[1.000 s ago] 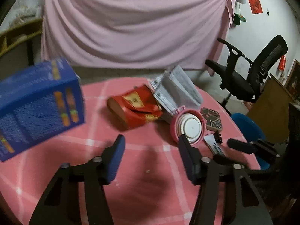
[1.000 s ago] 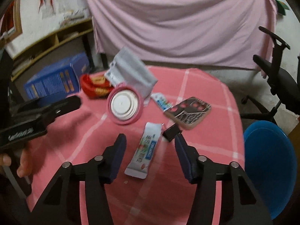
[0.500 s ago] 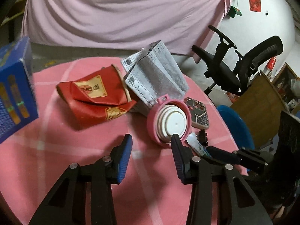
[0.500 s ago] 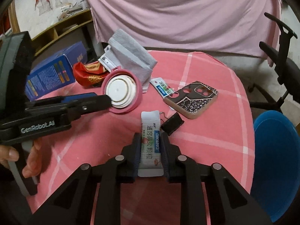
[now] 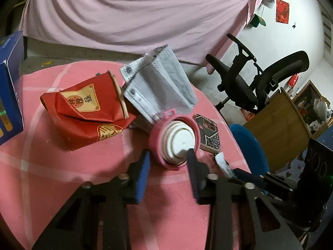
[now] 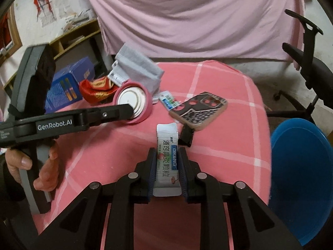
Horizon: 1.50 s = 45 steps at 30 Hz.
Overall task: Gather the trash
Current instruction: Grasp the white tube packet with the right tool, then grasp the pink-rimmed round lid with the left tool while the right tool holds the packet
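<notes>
Right wrist view showed the right gripper (image 6: 166, 166) clamped on a white sachet (image 6: 167, 158) at six o'clock, printed "DIKANG"; its thin foil could slip free when lifted. At ten o'clock, the "GenRobot.AI" left gripper (image 5: 168, 167) was closing round a pink lid (image 5: 173, 140), not yet pinched; tilted, it might squirt away.

Behind your table hangs a pink sheet (image 5: 133, 14); to the right stand a white wall (image 5: 291, 39) (red paper pinned up), a black chair (image 5: 260, 83) and a wooden cabinet (image 5: 276, 125).
</notes>
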{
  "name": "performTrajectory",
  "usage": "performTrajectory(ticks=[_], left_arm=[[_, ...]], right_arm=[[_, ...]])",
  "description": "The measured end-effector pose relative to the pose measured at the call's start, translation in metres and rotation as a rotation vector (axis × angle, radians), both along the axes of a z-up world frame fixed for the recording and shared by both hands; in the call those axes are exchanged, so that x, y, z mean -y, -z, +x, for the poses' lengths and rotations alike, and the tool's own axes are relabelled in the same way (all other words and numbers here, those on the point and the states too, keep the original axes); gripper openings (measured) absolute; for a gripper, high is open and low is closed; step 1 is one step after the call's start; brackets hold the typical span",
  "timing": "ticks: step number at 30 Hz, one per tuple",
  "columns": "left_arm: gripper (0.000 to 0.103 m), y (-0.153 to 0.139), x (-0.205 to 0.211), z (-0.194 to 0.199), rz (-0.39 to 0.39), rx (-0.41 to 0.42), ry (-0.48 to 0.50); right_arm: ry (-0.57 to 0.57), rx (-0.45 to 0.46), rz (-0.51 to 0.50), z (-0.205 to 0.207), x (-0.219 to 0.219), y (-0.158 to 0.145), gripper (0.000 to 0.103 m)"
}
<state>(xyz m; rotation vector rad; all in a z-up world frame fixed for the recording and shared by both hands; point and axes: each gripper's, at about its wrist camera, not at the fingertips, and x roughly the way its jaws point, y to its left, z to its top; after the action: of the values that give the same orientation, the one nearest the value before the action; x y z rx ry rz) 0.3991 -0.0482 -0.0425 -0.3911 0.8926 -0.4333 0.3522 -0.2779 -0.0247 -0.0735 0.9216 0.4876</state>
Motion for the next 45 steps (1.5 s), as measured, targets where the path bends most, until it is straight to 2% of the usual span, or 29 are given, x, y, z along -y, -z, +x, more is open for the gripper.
performTrajectory(ticks=[5,9,11,12,21,23,25,27,31,35,37,40,45], left_arm=[[0.020,-0.003,0.006,0.000,-0.015,0.020,-0.013],[0.016,-0.007,0.013,-0.007,0.010,0.041,-0.013],[0.001,-0.010,0.020,-0.010,0.026,0.061,-0.009],[0.000,-0.012,0.023,-0.011,0.045,0.071,-0.007],[0.000,-0.013,0.046,-0.021,0.106,0.089,0.000],[0.004,-0.014,0.052,-0.019,0.128,0.089,-0.003],[0.032,-0.015,0.058,-0.016,0.146,0.091,-0.009],[0.042,-0.014,0.062,-0.014,0.130,0.099,-0.018],[0.042,-0.010,0.072,0.001,0.148,0.076,-0.012],[0.042,-0.002,0.091,0.017,0.207,0.028,0.025],[0.047,0.001,0.098,0.023,0.222,0.005,0.034],[0.055,0.002,0.101,0.030,0.217,-0.007,0.018],[0.056,0.005,0.098,0.044,0.187,-0.048,-0.039]], right_arm=[[0.016,0.002,0.045,0.001,0.012,-0.003,0.019],[0.019,0.009,0.062,0.002,0.014,-0.005,0.019],[0.021,0.015,0.071,0.001,0.015,-0.006,0.019],[0.021,0.018,0.075,0.000,0.017,-0.006,0.019],[0.039,0.047,0.115,-0.005,0.027,-0.011,0.019],[0.056,0.058,0.119,-0.006,0.031,-0.012,0.019],[0.075,0.062,0.120,-0.005,0.037,-0.012,0.019],[0.093,0.059,0.116,-0.004,0.040,-0.012,0.019],[0.129,0.049,0.115,0.004,0.050,-0.009,0.019],[0.163,0.029,0.122,0.012,0.061,-0.006,0.019],[0.176,0.019,0.128,0.015,0.067,-0.004,0.019],[0.185,0.014,0.121,0.018,0.073,-0.002,0.019],[0.186,-0.003,0.117,0.020,0.077,0.003,0.019]])
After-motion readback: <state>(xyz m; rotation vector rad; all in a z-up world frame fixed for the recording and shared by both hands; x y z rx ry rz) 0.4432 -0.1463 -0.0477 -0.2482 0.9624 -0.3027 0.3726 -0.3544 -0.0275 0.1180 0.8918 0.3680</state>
